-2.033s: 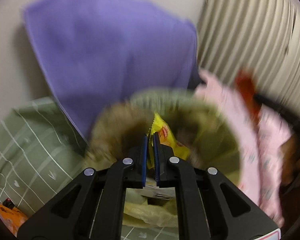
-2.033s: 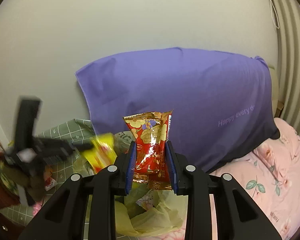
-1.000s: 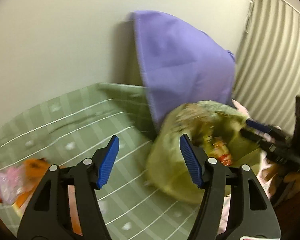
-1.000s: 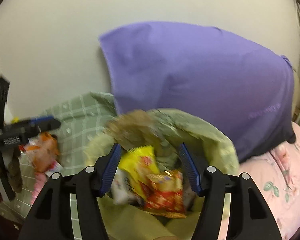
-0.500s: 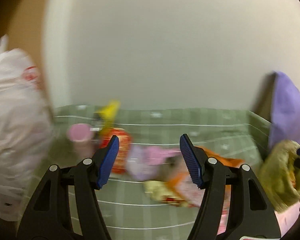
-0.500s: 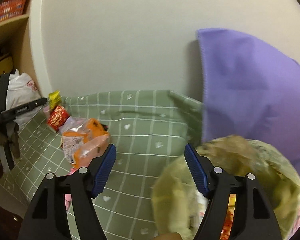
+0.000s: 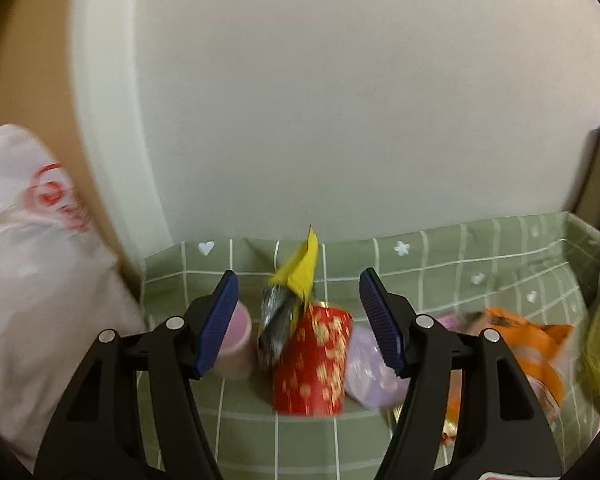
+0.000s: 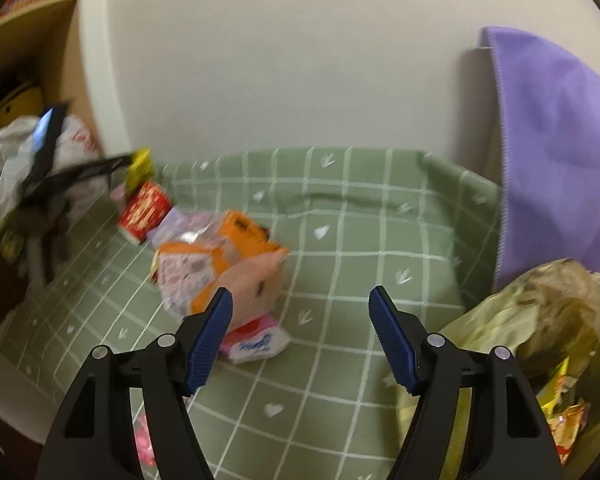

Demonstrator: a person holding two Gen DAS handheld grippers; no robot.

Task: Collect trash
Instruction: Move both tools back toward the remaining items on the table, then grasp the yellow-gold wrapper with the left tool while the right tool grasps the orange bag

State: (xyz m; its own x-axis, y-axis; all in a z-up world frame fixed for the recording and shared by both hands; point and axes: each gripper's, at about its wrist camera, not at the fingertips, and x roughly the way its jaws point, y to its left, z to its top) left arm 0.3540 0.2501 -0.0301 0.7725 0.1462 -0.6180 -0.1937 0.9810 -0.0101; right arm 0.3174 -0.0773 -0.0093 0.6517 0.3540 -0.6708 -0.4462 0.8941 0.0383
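My left gripper point(image 7: 299, 322) is open and empty, facing a trash pile on the green checked bedspread point(image 7: 440, 268): a yellow wrapper point(image 7: 300, 272), a red patterned packet point(image 7: 312, 364), a pink cup point(image 7: 236, 340), a lilac packet point(image 7: 370, 368) and an orange bag point(image 7: 524, 344). My right gripper point(image 8: 300, 338) is open and empty above the bedspread point(image 8: 360, 240), near the orange bag point(image 8: 224, 264) and a white-pink tissue pack point(image 8: 256, 344). The yellow-green trash bag point(image 8: 540, 340) with wrappers inside sits at the right. The left gripper point(image 8: 72, 176) shows blurred at far left.
A white plastic bag point(image 7: 32, 280) lies at the left by a wooden shelf side. A purple pillow point(image 8: 560, 152) leans on the wall behind the trash bag. A small pink wrapper point(image 8: 144, 440) lies near the bed's front edge.
Both grippers dropped their wrappers into the trash bag, opened, and swung left. The left one has closed in on the pile by the wall.
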